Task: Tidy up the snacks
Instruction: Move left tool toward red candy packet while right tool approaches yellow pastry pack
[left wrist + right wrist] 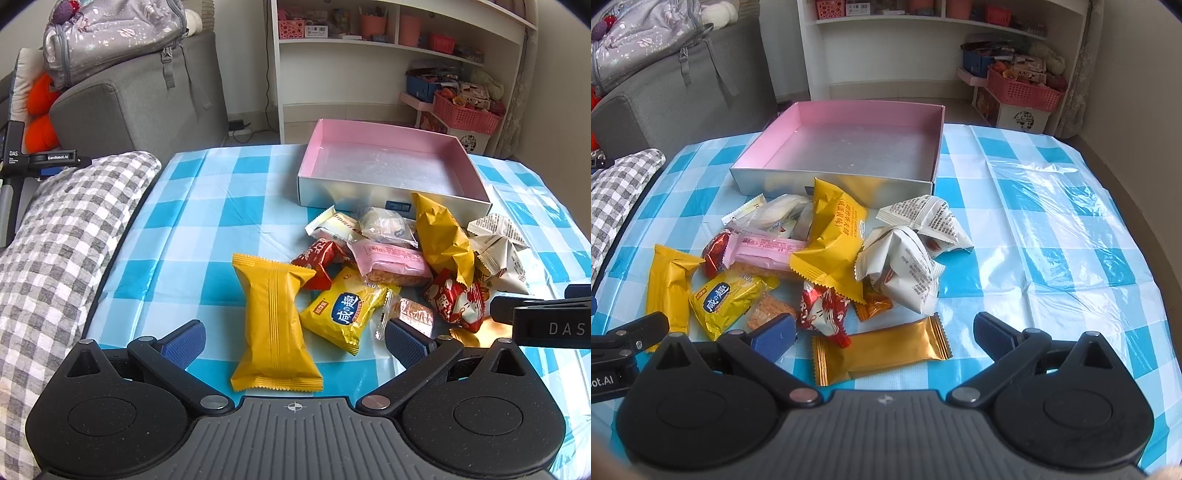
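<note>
A heap of wrapped snacks (827,258) lies in the middle of the table (1052,236), which wears a blue-and-white checked plastic cloth. Just behind the heap, toward the far edge, stands an empty shallow box (849,151) with pink inner walls; a tall yellow packet (834,236) leans up against its near wall.

The left gripper (293,341) hangs over the near edge with its jaws spread wide, nothing pinched; a long yellow packet (275,325) lies on the cloth between them. The right gripper (884,336) is likewise spread wide and empty, with a gold bar packet (882,349) lying between its jaws. A red-and-white sweet (822,314) rests on that bar's left end, and crumpled white packets (905,273) sit just beyond it.

Off the table's left edge are a grey checked cushion (62,251) and a grey sofa (147,107) with a backpack (107,37) on top. Beyond the far edge stand white shelves (388,55) and a pink basket (463,114).
</note>
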`<state>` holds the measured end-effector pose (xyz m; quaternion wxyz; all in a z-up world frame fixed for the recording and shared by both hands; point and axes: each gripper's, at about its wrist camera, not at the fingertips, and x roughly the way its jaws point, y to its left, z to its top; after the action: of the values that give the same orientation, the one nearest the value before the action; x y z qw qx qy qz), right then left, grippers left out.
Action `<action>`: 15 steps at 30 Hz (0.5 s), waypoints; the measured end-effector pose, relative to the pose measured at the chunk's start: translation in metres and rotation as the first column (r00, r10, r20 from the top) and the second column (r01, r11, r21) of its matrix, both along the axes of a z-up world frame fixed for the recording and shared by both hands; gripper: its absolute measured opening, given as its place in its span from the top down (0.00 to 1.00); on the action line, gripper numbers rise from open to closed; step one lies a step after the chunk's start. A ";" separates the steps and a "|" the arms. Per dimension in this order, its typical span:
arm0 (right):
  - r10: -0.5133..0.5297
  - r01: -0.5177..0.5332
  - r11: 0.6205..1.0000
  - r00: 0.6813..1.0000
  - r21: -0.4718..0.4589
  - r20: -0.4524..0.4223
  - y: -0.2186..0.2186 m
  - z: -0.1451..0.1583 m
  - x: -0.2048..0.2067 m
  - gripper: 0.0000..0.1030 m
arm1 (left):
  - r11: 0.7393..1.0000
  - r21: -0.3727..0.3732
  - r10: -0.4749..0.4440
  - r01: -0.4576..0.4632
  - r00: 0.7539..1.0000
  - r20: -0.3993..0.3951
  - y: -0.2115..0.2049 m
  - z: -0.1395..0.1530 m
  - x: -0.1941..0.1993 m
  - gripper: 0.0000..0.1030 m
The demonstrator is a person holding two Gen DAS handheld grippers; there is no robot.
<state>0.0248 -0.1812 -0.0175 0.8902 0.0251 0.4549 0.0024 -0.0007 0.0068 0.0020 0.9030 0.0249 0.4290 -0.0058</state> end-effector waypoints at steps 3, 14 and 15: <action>0.002 -0.002 1.000 1.000 0.015 -0.003 -0.001 0.001 0.001 0.00 | 1.000 0.002 0.003 -0.003 1.000 0.002 0.001 0.000 0.001 0.00; 0.044 -0.047 0.996 0.998 0.074 0.041 0.003 0.009 0.001 0.00 | 1.000 0.001 -0.007 0.007 1.000 0.020 0.007 0.001 0.004 0.00; 0.051 -0.053 0.996 0.998 0.070 0.039 0.003 0.010 0.002 0.00 | 1.000 0.004 -0.007 0.007 1.000 0.023 0.008 0.001 0.005 0.00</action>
<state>0.0265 -0.1778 -0.0075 0.8967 0.0448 0.4383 0.0422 0.0043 0.0151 0.0030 0.9078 0.0282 0.4184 -0.0080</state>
